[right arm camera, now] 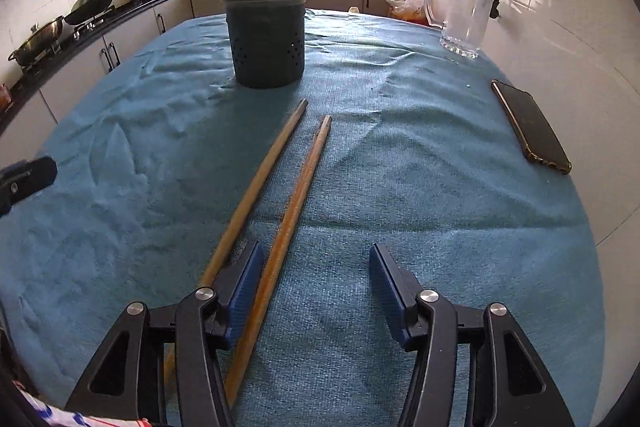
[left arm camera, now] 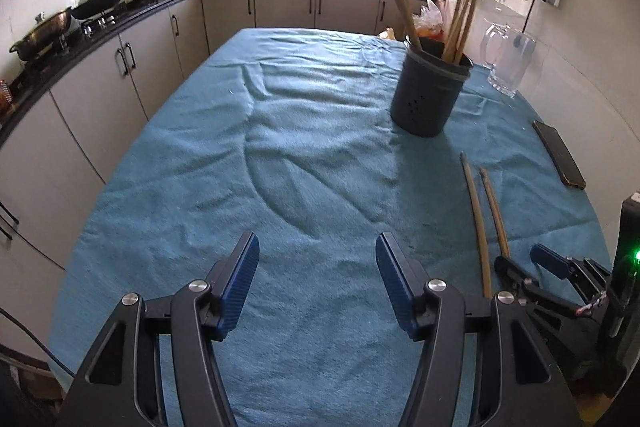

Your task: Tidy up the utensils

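A: Left wrist view first. What lies before the left gripper [left arm camera: 316,283]?

B: A counter [left arm camera: 280,155] draped in a teal, nubbly terry cloth, creased in long soft folds. Its jaws stand spread, blue ribbed pads facing each other, with only cloth between them; they pinch nothing. The gripper tilts steeply down over the near part of the cloth.

A: And the task's things?

B: A dark round holder [left arm camera: 430,95], pierced with small holes low on its wall, stands upright toward the far right, with long wooden chopsticks leaning out of it. Two loose chopsticks [left arm camera: 482,227], thin and pale brown, lie side by side on the cloth to the right. Near their close ends sits the right gripper [left arm camera: 520,263], low by the cloth. A clear glass jug [left arm camera: 508,61] stands beyond the holder, and a dark flat phone [left arm camera: 560,155] lies near the right edge.

A: Now the right wrist view.

B: The right gripper [right arm camera: 316,287] also points steeply down. Its jaws are apart, gripping nothing. The orange-toned chopstick [right arm camera: 296,203] runs just inside the left pad; whether it touches cannot be told. The paler chopstick [right arm camera: 260,183] passes outside that pad. Both point toward the holder [right arm camera: 266,39], which stands well apart beyond them.
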Action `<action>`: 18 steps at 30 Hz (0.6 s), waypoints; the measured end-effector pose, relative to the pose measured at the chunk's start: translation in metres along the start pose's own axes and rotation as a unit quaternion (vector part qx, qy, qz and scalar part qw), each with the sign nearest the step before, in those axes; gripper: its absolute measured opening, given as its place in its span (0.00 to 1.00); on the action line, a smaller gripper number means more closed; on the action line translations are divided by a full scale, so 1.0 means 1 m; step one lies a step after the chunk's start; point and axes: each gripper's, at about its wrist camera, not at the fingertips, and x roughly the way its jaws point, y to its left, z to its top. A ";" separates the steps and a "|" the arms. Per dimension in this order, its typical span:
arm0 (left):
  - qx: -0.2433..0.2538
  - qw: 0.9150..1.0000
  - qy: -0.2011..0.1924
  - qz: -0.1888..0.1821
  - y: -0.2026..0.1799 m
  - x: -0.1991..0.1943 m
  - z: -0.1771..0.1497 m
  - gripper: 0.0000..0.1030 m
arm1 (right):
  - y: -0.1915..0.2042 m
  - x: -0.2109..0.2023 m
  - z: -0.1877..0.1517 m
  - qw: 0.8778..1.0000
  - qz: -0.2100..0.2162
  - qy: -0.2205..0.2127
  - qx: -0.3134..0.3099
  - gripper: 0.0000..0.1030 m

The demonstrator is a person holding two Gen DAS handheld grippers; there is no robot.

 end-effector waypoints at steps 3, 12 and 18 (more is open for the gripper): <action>0.009 1.000 0.008 -0.016 -0.009 0.002 -0.004 0.58 | -0.011 -0.003 -0.003 1.000 -0.017 -0.001 0.002 0.31; 0.096 0.992 0.035 -0.074 -0.074 0.004 -0.022 0.58 | -0.048 -0.014 -0.016 0.999 -0.024 -0.012 0.035 0.14; 0.139 0.985 0.053 -0.085 -0.110 0.018 -0.028 0.52 | -0.061 -0.017 -0.019 0.998 0.005 -0.017 0.068 0.11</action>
